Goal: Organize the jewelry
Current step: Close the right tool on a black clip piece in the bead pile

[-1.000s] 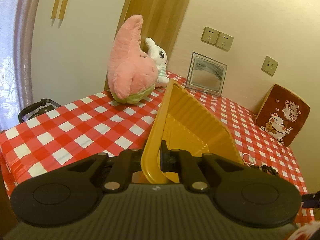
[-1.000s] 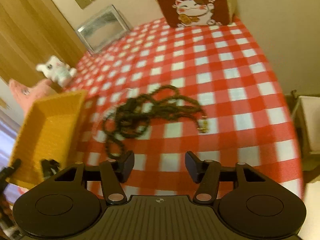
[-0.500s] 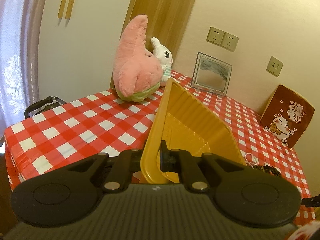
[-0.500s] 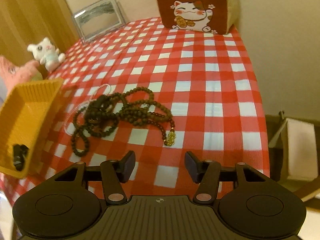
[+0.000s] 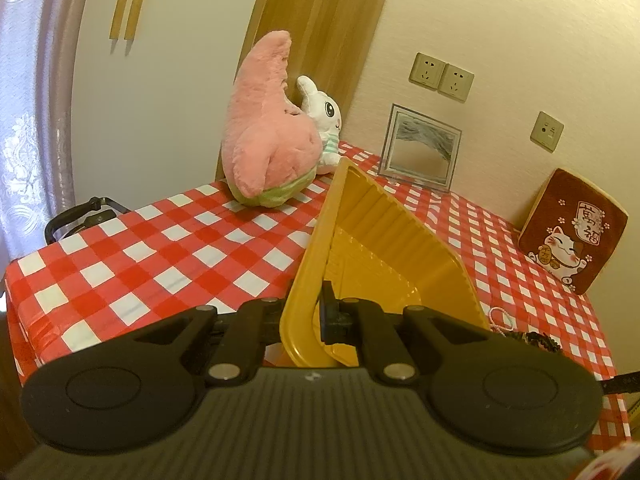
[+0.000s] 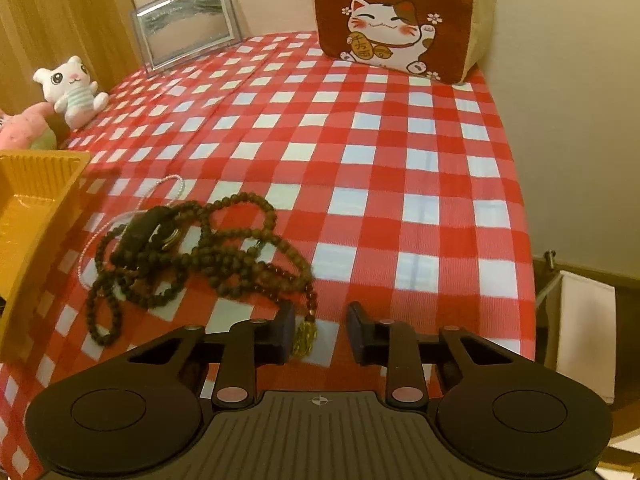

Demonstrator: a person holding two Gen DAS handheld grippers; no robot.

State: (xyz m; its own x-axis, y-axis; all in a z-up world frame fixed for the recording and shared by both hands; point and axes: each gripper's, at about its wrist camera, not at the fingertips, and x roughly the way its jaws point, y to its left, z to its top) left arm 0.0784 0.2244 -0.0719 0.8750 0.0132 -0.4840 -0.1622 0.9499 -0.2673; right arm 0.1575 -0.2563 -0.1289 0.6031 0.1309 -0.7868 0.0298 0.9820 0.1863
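Observation:
My left gripper point(image 5: 316, 312) is shut on the near rim of a yellow ribbed tray point(image 5: 380, 240), which is tilted up off the checked table. A tangle of dark brown bead necklaces point(image 6: 224, 248) lies on the cloth just right of the tray point(image 6: 32, 200), with a thin white bead strand point(image 6: 168, 184) beside it. My right gripper point(image 6: 320, 328) hovers low over the near end of the tangle, its jaws closing. The gold pendant point(image 6: 306, 334) sits between the fingers, against the left one; the right finger stands clear of it.
A pink plush point(image 5: 268, 132) and a white rabbit plush point(image 5: 326, 128) stand at the table's back left. A framed picture point(image 5: 420, 148) and a lucky-cat cushion point(image 6: 400, 20) lean on the wall. The table's right edge point(image 6: 524, 240) drops to a white box point(image 6: 584, 328).
My right gripper has come down and closer to the beads, and its jaws have narrowed around the gold pendant. My left gripper still grips the tray's rim.

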